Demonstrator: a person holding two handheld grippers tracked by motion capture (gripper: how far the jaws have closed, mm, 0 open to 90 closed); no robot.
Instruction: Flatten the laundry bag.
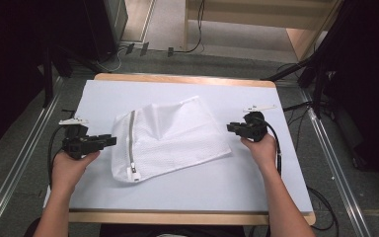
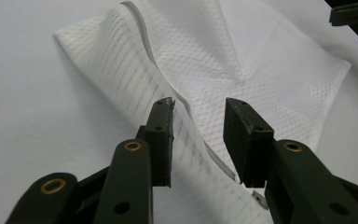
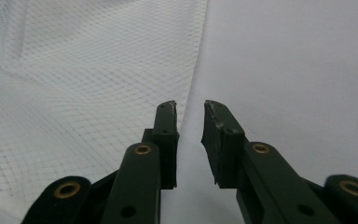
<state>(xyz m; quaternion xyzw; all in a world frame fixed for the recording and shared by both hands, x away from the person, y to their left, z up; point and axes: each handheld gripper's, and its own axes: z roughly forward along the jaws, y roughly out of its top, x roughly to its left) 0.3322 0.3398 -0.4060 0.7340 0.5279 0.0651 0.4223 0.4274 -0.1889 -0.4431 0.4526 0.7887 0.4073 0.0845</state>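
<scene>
The white mesh bag (image 1: pixel 170 138) lies flat between both grippers. The left gripper (image 2: pixel 198 126) stands parted over its zipper edge; the right gripper (image 3: pixel 189 122), slightly parted, straddles its opposite edge, gripping nothing.

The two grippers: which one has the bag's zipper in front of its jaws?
The left gripper: the zipper runs between its open jaws.

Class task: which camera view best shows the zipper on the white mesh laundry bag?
The high view: the grey zipper runs whole along the white mesh laundry bag, pull at its near end. The left gripper view shows a stretch; the right gripper view catches a sliver at its corner.
</scene>
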